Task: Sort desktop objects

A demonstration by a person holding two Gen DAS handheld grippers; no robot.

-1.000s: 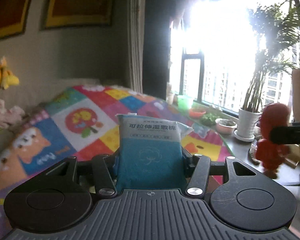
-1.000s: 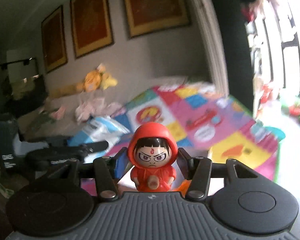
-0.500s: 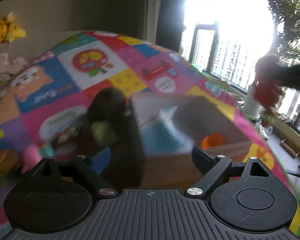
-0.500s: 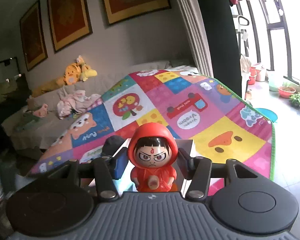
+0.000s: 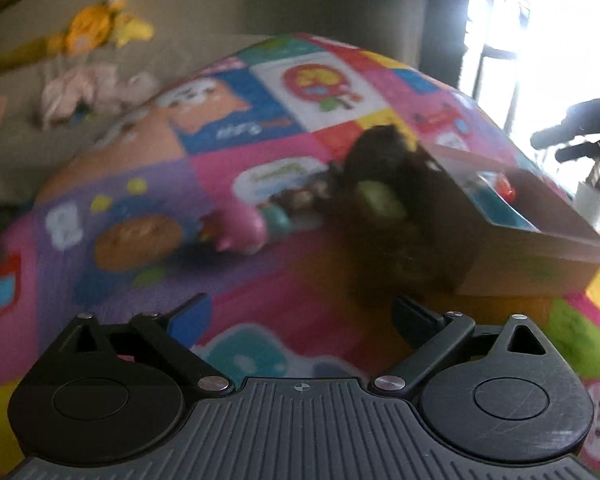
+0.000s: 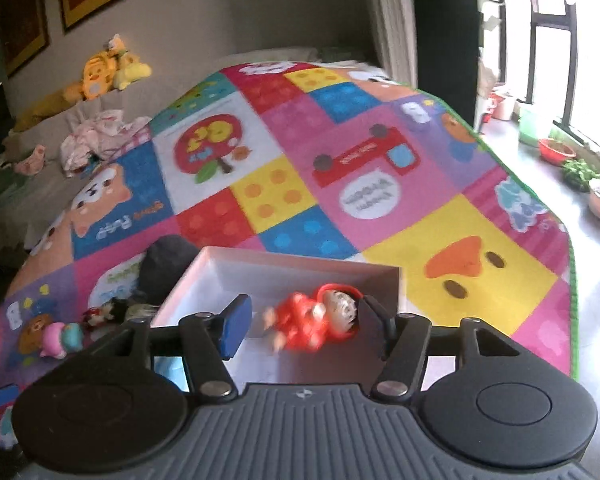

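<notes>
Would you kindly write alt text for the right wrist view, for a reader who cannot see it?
The right gripper, jaws opening, hangs over a white-lined box while a red-hooded figurine tips sideways between them, blurred. The box sits on a colourful patchwork play mat, with small toys to its left.

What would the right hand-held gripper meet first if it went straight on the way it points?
Probably the red hooded toy figure, tipped sideways between its opening jaws, then the floor of the open white cardboard box beneath. The right hand-held gripper points down into that box; depth is unclear.
</notes>
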